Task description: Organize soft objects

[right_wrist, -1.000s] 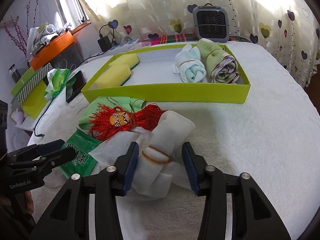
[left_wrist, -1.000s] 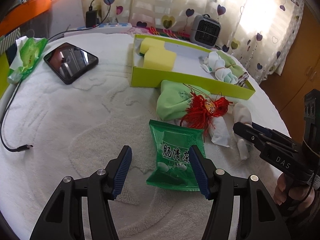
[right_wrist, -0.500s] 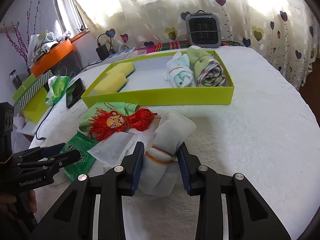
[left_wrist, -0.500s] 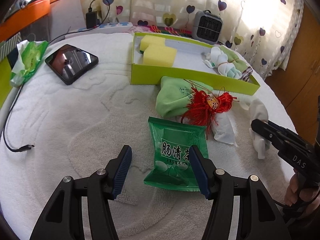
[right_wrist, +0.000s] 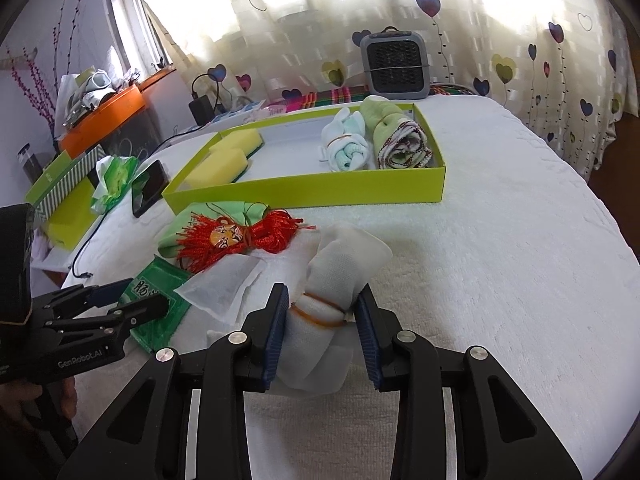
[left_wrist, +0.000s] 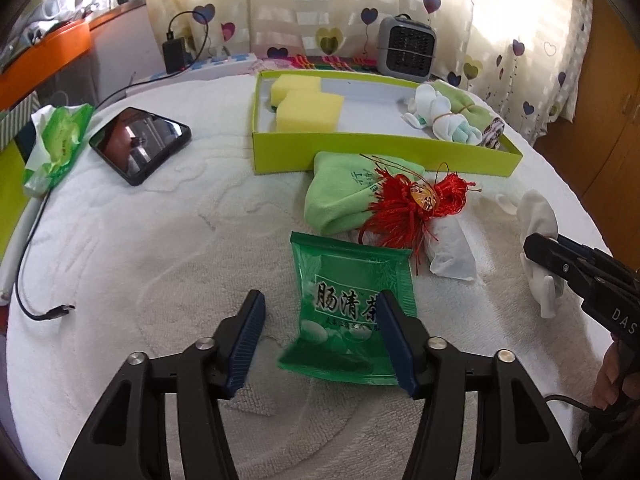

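Soft things lie loose on the white towel-covered table [left_wrist: 120,260] in the left wrist view: a green tea packet [left_wrist: 348,312], a light green pouch [left_wrist: 340,196], a red tasselled charm [left_wrist: 416,204] and a small white sachet [left_wrist: 450,248], all just in front of the lime tray [left_wrist: 360,152], which already holds two yellow sponges [left_wrist: 308,108] and rolled cloths at its far end. The left gripper [left_wrist: 320,334] has its jaws closing around the packet; the right pad overlaps the packet's edge, the left pad is apart from it, so nothing is gripped yet. In the right wrist view, the right gripper [right_wrist: 322,328] is clamped on a white rolled cloth [right_wrist: 344,264] bound with a rubber band, near the tray's front wall [right_wrist: 312,196]. The step in hand looks like picking up both items; next, each probably needs lifting over the wall and setting down in the tray's bare middle.
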Demonstrator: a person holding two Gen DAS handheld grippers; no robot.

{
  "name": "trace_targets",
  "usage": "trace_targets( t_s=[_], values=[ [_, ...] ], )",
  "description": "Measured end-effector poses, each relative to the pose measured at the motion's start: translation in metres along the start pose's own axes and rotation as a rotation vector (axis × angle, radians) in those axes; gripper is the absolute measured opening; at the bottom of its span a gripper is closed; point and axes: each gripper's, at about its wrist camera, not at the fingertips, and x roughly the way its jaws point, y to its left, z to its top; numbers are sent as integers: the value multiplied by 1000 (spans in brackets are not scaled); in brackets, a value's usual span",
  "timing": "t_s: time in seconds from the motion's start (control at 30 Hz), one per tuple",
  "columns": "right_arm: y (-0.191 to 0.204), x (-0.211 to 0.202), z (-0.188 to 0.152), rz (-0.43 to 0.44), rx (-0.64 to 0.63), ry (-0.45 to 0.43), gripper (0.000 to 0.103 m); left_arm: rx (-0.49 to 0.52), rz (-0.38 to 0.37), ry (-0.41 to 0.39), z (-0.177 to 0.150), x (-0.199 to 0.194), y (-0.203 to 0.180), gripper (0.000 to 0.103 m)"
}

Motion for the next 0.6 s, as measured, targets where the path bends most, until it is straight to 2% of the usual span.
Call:
trace_targets(
  t_s=[0.23, 0.47, 0.6],
  values=[
    [2, -4, -2, -7, -8, -7, 35, -28, -20, -21, -2, -7, 7, 28],
    [6, -5, -3, -7, -17, -13, 35, -38, -51, -65, -4, -18, 9, 16],
    [8, -4, -1, -1, -25, -20, 35, -52, -56, -79, -5, -24, 13, 15]
  ],
)
